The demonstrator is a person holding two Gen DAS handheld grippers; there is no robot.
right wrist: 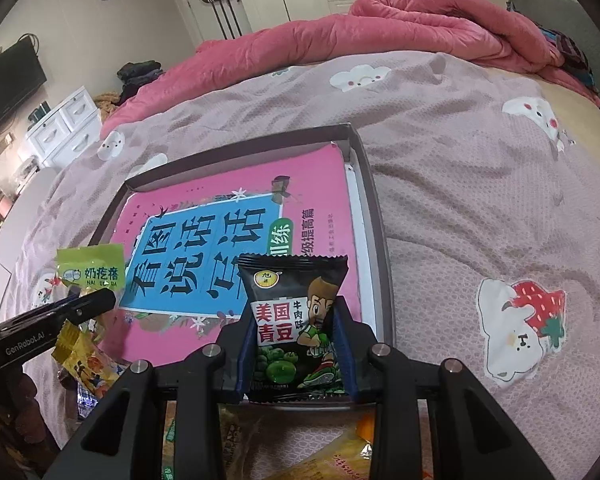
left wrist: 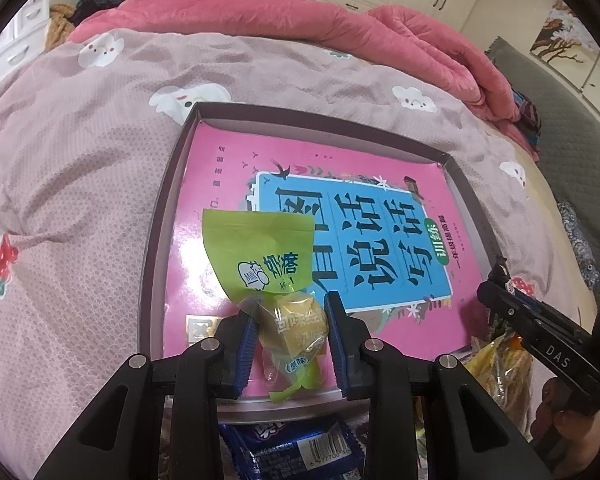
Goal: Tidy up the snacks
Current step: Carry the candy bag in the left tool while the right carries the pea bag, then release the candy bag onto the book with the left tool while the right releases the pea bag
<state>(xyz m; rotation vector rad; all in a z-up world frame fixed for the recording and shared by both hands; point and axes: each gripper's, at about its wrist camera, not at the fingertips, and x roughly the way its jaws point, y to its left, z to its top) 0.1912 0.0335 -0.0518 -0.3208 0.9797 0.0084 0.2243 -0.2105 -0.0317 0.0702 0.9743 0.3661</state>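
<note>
My left gripper (left wrist: 290, 308) is shut on a green milk-candy packet (left wrist: 266, 256), which stands upright over the near edge of a shallow box (left wrist: 158, 216). A pink and blue book (left wrist: 340, 216) lies flat inside that box. My right gripper (right wrist: 296, 320) is shut on a black green-pea snack bag (right wrist: 296, 316), held upright over the box's (right wrist: 380, 240) near right corner. The left gripper (right wrist: 76, 308) with the green packet (right wrist: 90, 268) shows at the left of the right wrist view. The right gripper (left wrist: 500, 284) shows at the right edge of the left wrist view.
The box lies on a bed with a mauve patterned cover (left wrist: 80, 184); a pink quilt (left wrist: 300, 28) is bunched behind it. Loose snacks lie at the near edge: a blue packet (left wrist: 296, 448), yellow packets (left wrist: 500, 368) and an orange-yellow one (right wrist: 88, 364). White drawers (right wrist: 64, 124) stand left.
</note>
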